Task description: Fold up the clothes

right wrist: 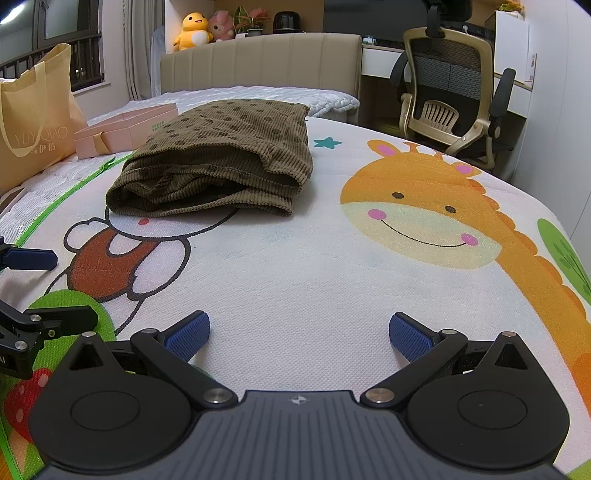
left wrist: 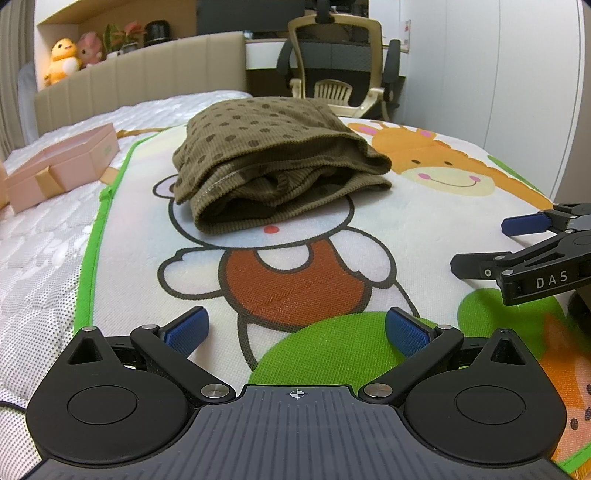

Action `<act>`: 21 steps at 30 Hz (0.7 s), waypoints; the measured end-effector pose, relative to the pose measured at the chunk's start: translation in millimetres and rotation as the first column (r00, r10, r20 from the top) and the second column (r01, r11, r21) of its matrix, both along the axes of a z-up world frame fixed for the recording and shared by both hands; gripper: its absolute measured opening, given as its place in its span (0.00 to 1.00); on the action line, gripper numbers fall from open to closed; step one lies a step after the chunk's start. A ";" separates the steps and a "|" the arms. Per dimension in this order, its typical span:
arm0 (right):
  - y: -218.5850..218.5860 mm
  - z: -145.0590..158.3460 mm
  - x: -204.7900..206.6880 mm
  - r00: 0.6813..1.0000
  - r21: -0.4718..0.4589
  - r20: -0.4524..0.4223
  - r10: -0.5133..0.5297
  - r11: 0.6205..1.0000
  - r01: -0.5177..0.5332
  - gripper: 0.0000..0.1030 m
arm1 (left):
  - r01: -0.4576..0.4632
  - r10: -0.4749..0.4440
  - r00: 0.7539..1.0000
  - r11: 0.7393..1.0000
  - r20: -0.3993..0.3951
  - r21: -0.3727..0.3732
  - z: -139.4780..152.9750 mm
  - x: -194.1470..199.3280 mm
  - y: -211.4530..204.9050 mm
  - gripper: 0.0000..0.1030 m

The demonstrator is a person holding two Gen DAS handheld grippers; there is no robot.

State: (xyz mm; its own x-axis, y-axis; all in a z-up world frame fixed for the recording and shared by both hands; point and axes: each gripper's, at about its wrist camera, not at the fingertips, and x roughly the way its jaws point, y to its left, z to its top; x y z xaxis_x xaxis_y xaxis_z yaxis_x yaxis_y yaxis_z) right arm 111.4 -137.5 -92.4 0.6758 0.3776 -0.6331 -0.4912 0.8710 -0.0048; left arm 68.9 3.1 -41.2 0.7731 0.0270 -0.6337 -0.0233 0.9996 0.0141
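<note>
An olive-brown dotted garment [left wrist: 273, 162] [right wrist: 218, 158] lies folded into a thick stack on the cartoon-print mat [left wrist: 406, 214] [right wrist: 314, 258]. My left gripper [left wrist: 295, 332] stands open low over the mat, well in front of the garment, with nothing between its blue pads. My right gripper [right wrist: 299, 334] is open too, nearer the giraffe print, the garment ahead of it to the left. In the left wrist view the right gripper [left wrist: 480, 243] shows at the right edge, open. The left gripper's fingers [right wrist: 33, 258] appear at the left edge of the right wrist view.
A pink gift box [left wrist: 59, 166] [right wrist: 122, 129] sits on the mattress left of the mat. A tan tote bag [right wrist: 33, 114] stands at far left. Behind are a beige headboard [right wrist: 258, 62], plush toys [right wrist: 195, 29] and an office chair [right wrist: 450, 92].
</note>
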 end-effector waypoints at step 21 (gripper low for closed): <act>0.9 0.0 -0.1 1.000 0.000 -0.001 -0.001 1.000 0.001 1.00 | -0.006 0.006 1.000 1.000 0.000 -0.002 0.2 -0.3 -1.4 1.00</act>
State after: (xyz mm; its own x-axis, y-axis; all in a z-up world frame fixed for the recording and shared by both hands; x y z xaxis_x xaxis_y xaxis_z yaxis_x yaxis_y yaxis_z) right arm 111.3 -136.6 -92.4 0.6755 0.3770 -0.6337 -0.4907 0.8713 -0.0047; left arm 68.6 1.7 -41.0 0.7728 0.0306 -0.6339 -0.0294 0.9995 0.0125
